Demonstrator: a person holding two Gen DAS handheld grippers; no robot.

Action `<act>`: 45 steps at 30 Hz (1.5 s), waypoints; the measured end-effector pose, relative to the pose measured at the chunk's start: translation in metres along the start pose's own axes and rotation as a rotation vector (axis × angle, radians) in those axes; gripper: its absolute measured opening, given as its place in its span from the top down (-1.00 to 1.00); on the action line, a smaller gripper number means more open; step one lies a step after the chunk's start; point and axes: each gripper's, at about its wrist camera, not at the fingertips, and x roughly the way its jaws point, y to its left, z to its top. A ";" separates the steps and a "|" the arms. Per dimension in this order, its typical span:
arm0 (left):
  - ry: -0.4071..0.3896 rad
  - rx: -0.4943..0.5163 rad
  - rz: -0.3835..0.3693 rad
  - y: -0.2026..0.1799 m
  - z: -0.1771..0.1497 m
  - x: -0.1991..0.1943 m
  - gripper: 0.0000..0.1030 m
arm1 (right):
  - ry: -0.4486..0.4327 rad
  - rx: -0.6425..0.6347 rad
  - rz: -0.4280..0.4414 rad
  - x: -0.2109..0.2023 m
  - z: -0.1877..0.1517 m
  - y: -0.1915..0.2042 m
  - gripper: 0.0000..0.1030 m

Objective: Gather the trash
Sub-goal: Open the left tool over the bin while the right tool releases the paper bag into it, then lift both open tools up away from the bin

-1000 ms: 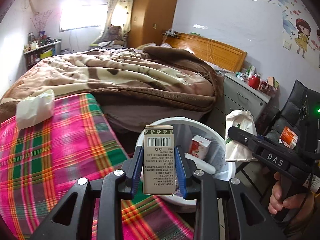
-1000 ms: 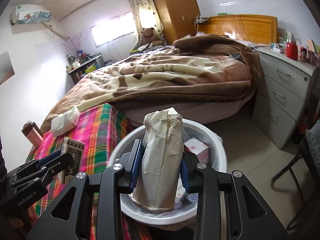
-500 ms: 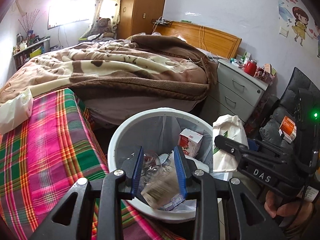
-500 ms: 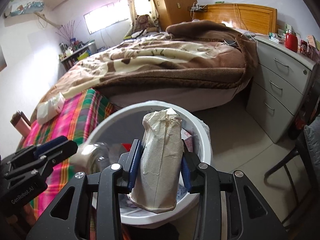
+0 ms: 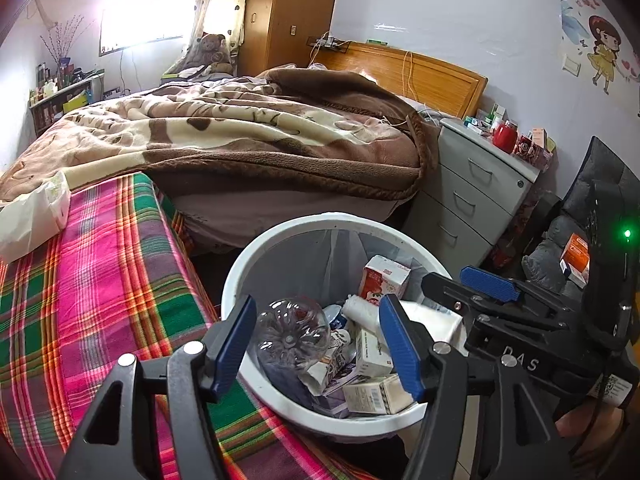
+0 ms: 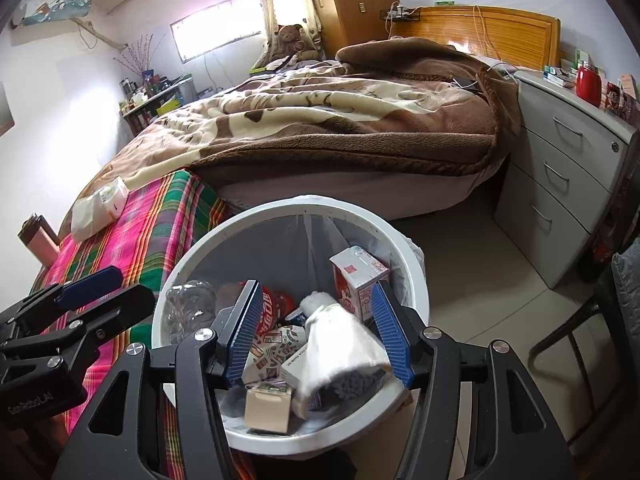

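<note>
Both hand-held grippers are hovering over the bin [image 5: 240,276], and their jaws are opening. Left hand-held gripper [image 5: 316,344] is spreading with nothing pinched; the clear bottle [image 5: 292,332] seen between its pads is lying loose down in the bin. Right hand-held gripper [image 6: 316,332] is spreading too, and the paper roll [image 6: 340,344] is sitting between its pads, blurred, looking as if it is dropping free, long axis running away from the camera into the bin. Boxes are piling up inside the bin; print on them is too small to read.

Next trash, I reckon, is the white bag [image 5: 32,212] on the plaid cover [image 5: 100,300], well left of the bin, long axis slanting across the cover. Left hand-held gripper is sitting nearer to it. Readable writing: "DAS" on the right tool in the left view, "GenRobot.AI" on the left tool in the right view.
</note>
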 end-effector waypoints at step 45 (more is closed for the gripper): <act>-0.131 -0.054 0.200 0.037 -0.080 -0.093 -0.58 | -0.216 -0.060 -0.187 -0.080 -0.065 0.075 -0.13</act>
